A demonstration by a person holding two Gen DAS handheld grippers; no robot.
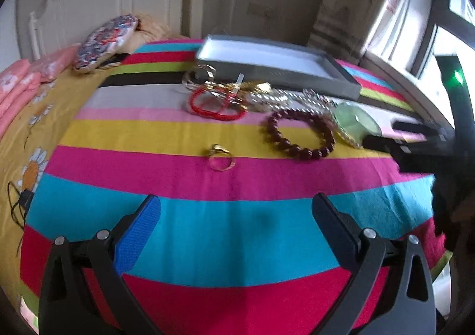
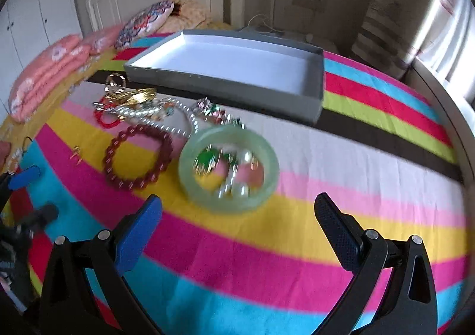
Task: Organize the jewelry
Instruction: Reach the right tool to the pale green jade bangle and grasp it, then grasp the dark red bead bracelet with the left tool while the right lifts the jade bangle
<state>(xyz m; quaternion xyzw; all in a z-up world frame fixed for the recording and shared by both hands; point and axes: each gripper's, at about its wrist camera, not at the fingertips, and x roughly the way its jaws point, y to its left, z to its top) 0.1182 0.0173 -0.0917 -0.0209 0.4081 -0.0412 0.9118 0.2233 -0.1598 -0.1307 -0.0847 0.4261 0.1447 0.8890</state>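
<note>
Jewelry lies in a loose pile on a striped cloth. In the left wrist view I see a gold ring (image 1: 220, 156), a dark red bead bracelet (image 1: 299, 134), a red cord bracelet (image 1: 218, 103), a pearl chain (image 1: 276, 97) and a green jade bangle (image 1: 356, 121). A grey tray (image 1: 279, 63) with a white floor stands behind them. My left gripper (image 1: 237, 210) is open and empty, short of the ring. In the right wrist view my right gripper (image 2: 237, 210) is open and empty just before the jade bangle (image 2: 228, 168); the bead bracelet (image 2: 138, 156) and tray (image 2: 225, 82) show too.
The striped cloth (image 2: 341, 156) covers a bed. Pink folded bedding (image 2: 50, 73) and a patterned pillow (image 2: 142, 23) lie at the back left. The other gripper's black body (image 1: 415, 145) reaches in from the right in the left wrist view. A white headboard stands behind.
</note>
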